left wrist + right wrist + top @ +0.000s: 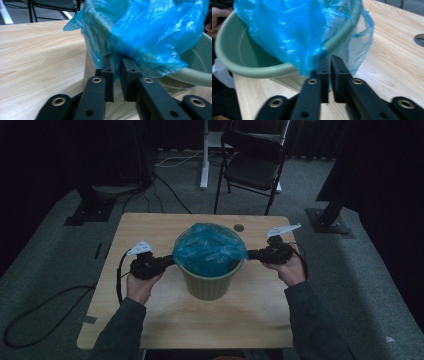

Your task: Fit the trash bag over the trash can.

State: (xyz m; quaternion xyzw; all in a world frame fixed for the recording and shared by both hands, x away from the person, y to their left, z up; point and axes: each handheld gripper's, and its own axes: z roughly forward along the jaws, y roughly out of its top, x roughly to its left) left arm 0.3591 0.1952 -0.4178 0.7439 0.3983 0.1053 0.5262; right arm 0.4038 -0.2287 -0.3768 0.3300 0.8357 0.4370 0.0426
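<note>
A pale green bin (pixel 210 285) stands mid-table with a blue plastic bag (pixel 207 247) draped in and over its far rim. My left gripper (pixel 171 261) meets the bag at the bin's left side. In the left gripper view its jaws are pinched on a fold of the blue bag (pixel 150 32) beside the green bin (pixel 197 72), so the left gripper (pixel 117 60) is shut on the bag. My right gripper (pixel 250 254) holds the bag at the bin's right side. The right gripper (pixel 329 60) is shut on the blue bag (pixel 287 35) under the bin's rim (pixel 257 71).
The wooden table (pixel 150 315) has a cable hole (pixel 238 227) behind the bin. A black folding chair (pixel 252 165) and a white stand leg (pixel 204 155) are on the carpet beyond. Cables trail on the floor at left.
</note>
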